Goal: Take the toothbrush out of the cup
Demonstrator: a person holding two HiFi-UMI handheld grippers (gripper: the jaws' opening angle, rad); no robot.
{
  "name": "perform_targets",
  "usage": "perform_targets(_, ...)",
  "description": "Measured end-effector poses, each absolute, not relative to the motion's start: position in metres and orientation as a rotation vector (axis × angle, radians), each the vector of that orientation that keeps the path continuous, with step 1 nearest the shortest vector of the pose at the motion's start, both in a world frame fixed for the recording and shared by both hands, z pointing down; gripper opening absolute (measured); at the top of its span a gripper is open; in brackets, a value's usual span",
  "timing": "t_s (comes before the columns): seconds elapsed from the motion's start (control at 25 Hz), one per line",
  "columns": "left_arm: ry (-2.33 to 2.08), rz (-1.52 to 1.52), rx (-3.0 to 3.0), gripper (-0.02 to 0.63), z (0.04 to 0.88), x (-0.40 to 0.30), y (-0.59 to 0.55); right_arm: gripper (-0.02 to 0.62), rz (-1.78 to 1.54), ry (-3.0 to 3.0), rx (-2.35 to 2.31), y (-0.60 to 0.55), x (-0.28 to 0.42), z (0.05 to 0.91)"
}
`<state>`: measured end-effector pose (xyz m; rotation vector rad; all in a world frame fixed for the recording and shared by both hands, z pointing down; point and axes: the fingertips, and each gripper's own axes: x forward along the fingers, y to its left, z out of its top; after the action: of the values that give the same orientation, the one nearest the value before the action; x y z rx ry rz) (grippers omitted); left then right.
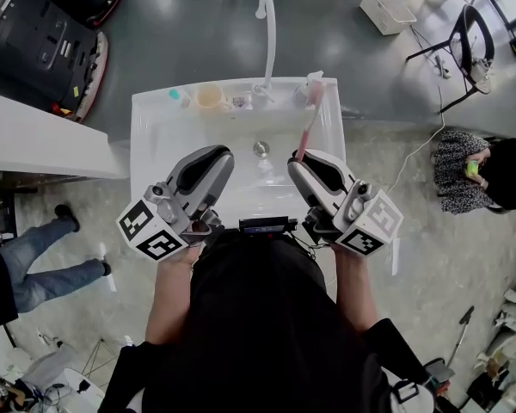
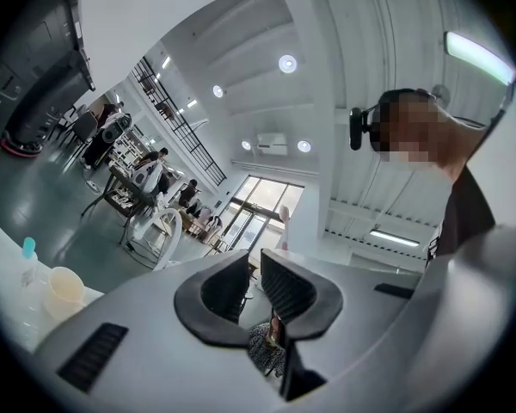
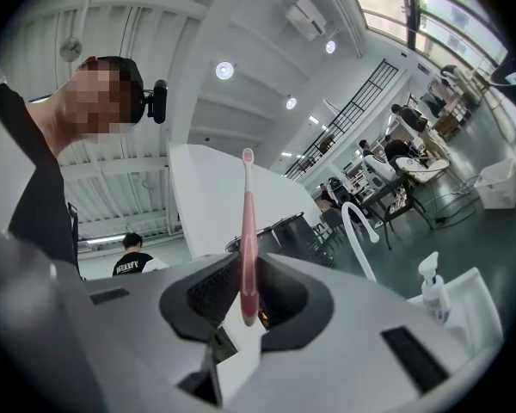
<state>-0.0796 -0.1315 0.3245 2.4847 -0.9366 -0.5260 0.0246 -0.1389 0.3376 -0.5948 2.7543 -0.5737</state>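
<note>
**A:** How are the fingers of the right gripper (image 3: pixel 248 304) set?

**B:** They are closed on the slim pink plastic toothbrush (image 3: pixel 248 231). Its lower handle is pinched between the dark ribbed pads (image 3: pixel 208 292). The rest of it is seen rising from them toward the top centre of the right gripper view, head uppermost.

**A:** And the left gripper (image 2: pixel 254 284)?

**B:** Its fingers (image 2: pixel 290 289) are drawn almost together, with only a thin slit between them. Nothing is held there.

**A:** Where is the toothbrush found in the head view?

**B:** The toothbrush (image 1: pixel 309 120) is seen right of centre. It runs from the right gripper (image 1: pixel 303 162) up toward the back ledge of the white rectangular washbasin (image 1: pixel 153 140).

**A:** And the cup?

**B:** The round beige plastic cup (image 1: pixel 209 98) stands on that ledge, at the upper centre-left of the frame, to the left of the curved white tap (image 1: pixel 268 24). It is well apart from the toothbrush, so the toothbrush is out of the cup. The left gripper (image 1: pixel 213 157) is seen below the cup, over the basin and clear of the cup.
</note>
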Motion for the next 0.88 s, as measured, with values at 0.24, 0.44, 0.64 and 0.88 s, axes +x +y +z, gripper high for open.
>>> perform_targets(0.24, -0.956, -0.529, 2.476, 0.032, 0.324, -0.082, -0.130, 0.067, -0.574, 2.767, -0.564, -0.138, 0.020, 0.338)
perform_targets(0.44, -0.971, -0.524, 2.471, 0.032, 0.326, -0.084, -0.129, 0.067, -0.573, 2.775, -0.548, -0.138, 0.017, 0.339)
perform_targets(0.64, -0.977, -0.524, 2.467, 0.032, 0.327, -0.084, -0.129, 0.067, -0.568, 2.787, -0.536, -0.138, 0.015, 0.340)
perform_targets(0.88, -0.979, -0.521, 2.467, 0.032, 0.327, -0.084, -0.129, 0.067, -0.560, 2.802, -0.530, -0.136, 0.013, 0.340)
